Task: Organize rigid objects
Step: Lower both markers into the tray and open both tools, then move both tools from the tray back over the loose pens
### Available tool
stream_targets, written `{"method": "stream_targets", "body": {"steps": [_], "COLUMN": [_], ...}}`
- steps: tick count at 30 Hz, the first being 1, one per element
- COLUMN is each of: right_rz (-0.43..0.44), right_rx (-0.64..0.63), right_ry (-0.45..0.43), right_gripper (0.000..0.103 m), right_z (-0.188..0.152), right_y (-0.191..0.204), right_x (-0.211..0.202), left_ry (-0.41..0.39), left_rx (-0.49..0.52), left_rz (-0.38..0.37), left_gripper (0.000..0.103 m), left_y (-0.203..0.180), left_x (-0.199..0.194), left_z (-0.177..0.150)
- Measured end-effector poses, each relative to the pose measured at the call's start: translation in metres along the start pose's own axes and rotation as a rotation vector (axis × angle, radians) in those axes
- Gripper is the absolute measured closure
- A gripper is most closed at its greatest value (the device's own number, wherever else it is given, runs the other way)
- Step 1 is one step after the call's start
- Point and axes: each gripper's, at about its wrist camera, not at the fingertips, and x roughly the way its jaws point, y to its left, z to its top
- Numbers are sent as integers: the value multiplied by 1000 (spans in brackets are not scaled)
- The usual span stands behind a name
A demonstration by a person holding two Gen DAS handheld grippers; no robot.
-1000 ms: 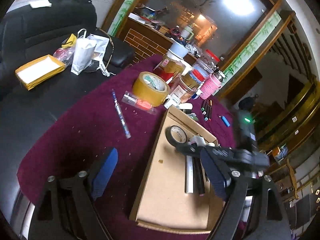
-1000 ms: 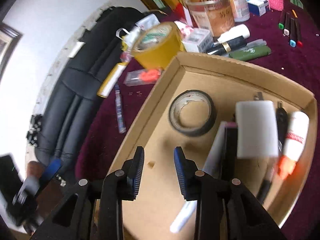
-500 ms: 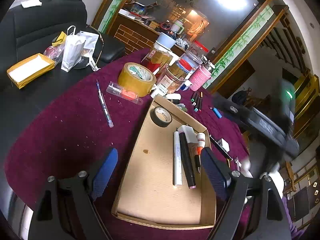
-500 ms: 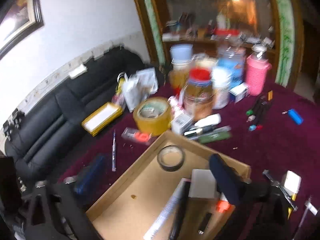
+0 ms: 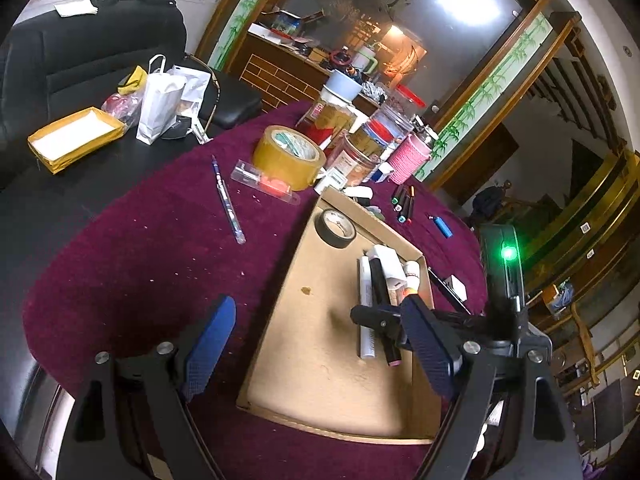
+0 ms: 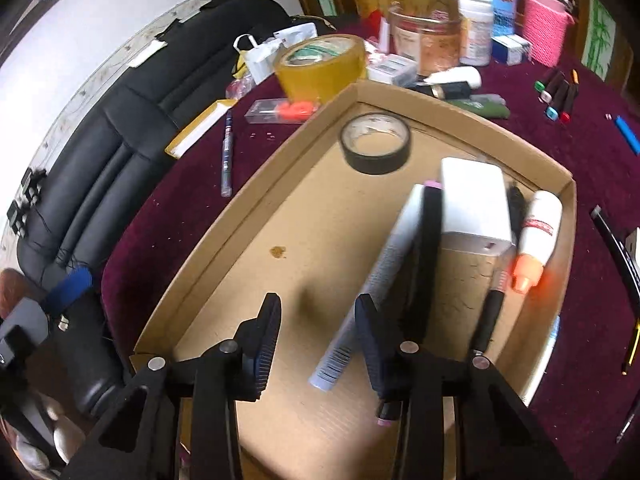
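A shallow cardboard tray (image 5: pixel 276 304) (image 6: pixel 248 208) lies on the maroon tablecloth. It holds a black tape roll (image 6: pixel 376 144), a white box (image 6: pixel 474 196), a white marker (image 6: pixel 384 264), a black marker (image 6: pixel 428 248) and a glue bottle (image 6: pixel 538 232) with an orange cap. My right gripper (image 6: pixel 317 304) hovers over the tray's bare floor, just left of the white marker. Its jaws are closing with nothing between them. My left gripper (image 5: pixel 316 308) stands open and empty above the tray's near left side. The right gripper (image 5: pixel 380 320) shows there over the markers.
Outside the tray lie a yellow tape roll (image 5: pixel 288 156), a blue pen (image 5: pixel 228 200), a clear case with orange parts (image 5: pixel 268 184), several markers (image 6: pixel 558 96) and a blue lighter (image 6: pixel 628 134). Jars and a pink holder (image 5: pixel 410 158) crowd the far side. A black sofa (image 6: pixel 100 152) stands on the left.
The right gripper lifted away from the tray with its jaws wide, then came back down over it with them narrower. The left gripper stayed nearly still.
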Motion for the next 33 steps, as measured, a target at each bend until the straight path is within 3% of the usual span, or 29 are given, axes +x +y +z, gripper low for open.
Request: {"method": "stream_targets", "body": {"steps": [2, 4, 9, 14, 17, 19, 21, 25, 27, 29, 31, 33], "right_rz": [-88, -125, 11, 39, 90, 31, -110, -220, -220, -225, -222, -211], "right_rx": [3, 16, 86, 103, 99, 62, -11, -69, -69, -58, -51, -40], "right_ry": [11, 31, 69, 71, -15, -46, -38, 60, 95, 73, 72, 64], "right_gripper": [61, 61, 61, 61, 61, 61, 61, 61, 61, 64, 84, 86], "right_z": [0, 2, 22, 51, 52, 47, 34, 7, -5, -7, -6, 4], "right_y": [1, -2, -17, -22, -22, -18, -13, -15, -20, -21, -19, -16], "right_x": [2, 7, 29, 39, 9, -8, -18, -4, 7, 9, 12, 19], "left_ry": [5, 14, 42, 62, 56, 53, 54, 74, 87, 95, 90, 81], "left_rx": [-8, -19, -55, -52, -37, -24, -23, -24, -21, -5, 9, 17], "left_rz": [-2, -7, -11, -18, -19, -14, -17, -31, -41, -43, -35, -26], "left_gripper": [19, 19, 19, 19, 19, 19, 19, 19, 19, 19, 19, 19], "left_y": [4, 9, 21, 21, 16, 13, 12, 7, 3, -3, -8, -11], "left_x": [2, 5, 16, 19, 17, 16, 17, 25, 28, 27, 24, 20], "left_z": [0, -1, -3, -6, -6, -5, -5, -8, -10, -12, -13, -12]}}
